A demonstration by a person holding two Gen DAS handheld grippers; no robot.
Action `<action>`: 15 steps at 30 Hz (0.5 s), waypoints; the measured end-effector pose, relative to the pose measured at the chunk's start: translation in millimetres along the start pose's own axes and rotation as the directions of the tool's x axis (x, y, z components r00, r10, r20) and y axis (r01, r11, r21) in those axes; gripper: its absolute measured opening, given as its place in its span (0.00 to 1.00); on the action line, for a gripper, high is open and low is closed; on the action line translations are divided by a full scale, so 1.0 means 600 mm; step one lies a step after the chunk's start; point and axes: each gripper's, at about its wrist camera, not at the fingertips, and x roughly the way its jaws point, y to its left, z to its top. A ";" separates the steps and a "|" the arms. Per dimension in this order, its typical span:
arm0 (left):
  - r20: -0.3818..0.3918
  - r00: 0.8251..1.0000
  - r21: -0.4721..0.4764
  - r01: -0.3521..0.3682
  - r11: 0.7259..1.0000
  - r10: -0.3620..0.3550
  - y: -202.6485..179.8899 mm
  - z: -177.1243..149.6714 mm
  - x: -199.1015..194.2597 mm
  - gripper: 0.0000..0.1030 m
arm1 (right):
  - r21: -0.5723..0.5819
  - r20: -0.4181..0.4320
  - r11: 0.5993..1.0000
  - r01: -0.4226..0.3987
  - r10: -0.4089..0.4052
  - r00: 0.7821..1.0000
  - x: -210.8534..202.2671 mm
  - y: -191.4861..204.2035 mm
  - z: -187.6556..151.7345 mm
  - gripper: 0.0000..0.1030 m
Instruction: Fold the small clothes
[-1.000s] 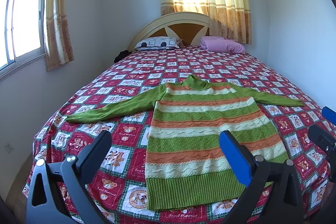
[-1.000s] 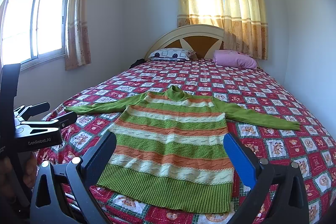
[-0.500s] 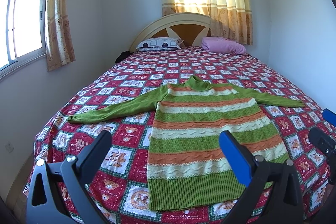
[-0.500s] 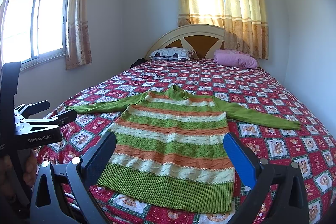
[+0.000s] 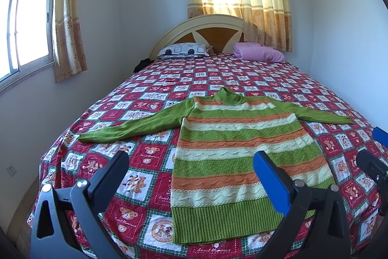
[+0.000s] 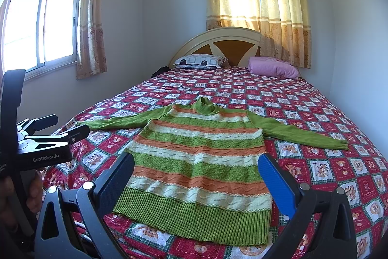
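Observation:
A small knitted sweater (image 5: 237, 149) with green, orange and cream stripes lies flat on the bed, sleeves spread, hem toward me; it also shows in the right wrist view (image 6: 201, 159). My left gripper (image 5: 191, 176) is open and empty, held above the bed near the hem's left side. My right gripper (image 6: 196, 176) is open and empty, held above the hem. The left gripper's body (image 6: 43, 147) shows at the left of the right wrist view.
The bed (image 5: 150, 162) has a red patchwork cover with bear prints. A patterned pillow (image 5: 184, 50) and a pink pillow (image 5: 259, 55) lie by the headboard (image 5: 206, 28). Walls flank both sides, and a window (image 5: 24, 26) is on the left.
Both views have shifted only slightly; the sweater lies as before and both grippers stay open.

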 end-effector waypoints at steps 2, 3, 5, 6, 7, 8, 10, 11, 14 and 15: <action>-0.001 1.000 -0.001 0.000 1.000 0.000 0.003 0.000 0.001 1.00 | 0.001 0.001 1.000 0.001 -0.001 1.000 0.000 -0.001 0.001 0.99; -0.001 1.000 -0.002 0.000 1.000 0.000 0.005 0.000 0.001 1.00 | 0.001 0.001 1.000 0.002 -0.002 1.000 0.000 -0.001 0.002 0.99; 0.000 1.000 -0.001 0.000 1.000 0.000 0.003 0.000 0.001 1.00 | 0.001 0.000 1.000 0.000 0.000 1.000 0.000 -0.001 0.002 0.99; 0.000 1.000 -0.001 0.000 1.000 0.000 0.003 -0.001 0.001 1.00 | 0.001 0.000 1.000 0.000 0.000 1.000 0.000 0.000 0.000 0.99; 0.000 1.000 -0.002 0.000 1.000 0.000 0.003 -0.001 0.001 1.00 | 0.000 -0.001 1.000 0.000 0.000 1.000 0.001 0.000 0.000 0.99; 0.000 1.000 -0.001 0.000 1.000 0.000 0.003 -0.001 0.001 1.00 | 0.000 -0.001 1.000 -0.001 0.001 1.000 0.002 0.000 -0.001 0.99; 0.000 1.000 0.000 0.001 1.000 -0.001 0.003 -0.001 0.001 1.00 | 0.000 -0.002 1.000 -0.003 0.003 1.000 0.002 0.000 -0.001 0.99; 0.000 1.000 0.000 0.001 1.000 -0.001 0.003 -0.001 0.001 1.00 | 0.000 -0.002 1.000 -0.001 0.001 1.000 0.002 0.001 -0.001 0.99; 0.000 1.000 -0.001 0.001 1.000 -0.001 0.003 -0.001 0.001 1.00 | 0.001 -0.003 1.000 -0.002 0.002 1.000 0.002 0.000 -0.001 0.99; 0.000 1.000 0.000 0.001 1.000 -0.001 0.003 -0.001 0.001 1.00 | 0.000 -0.004 1.000 -0.003 0.003 1.000 0.002 0.001 -0.002 0.99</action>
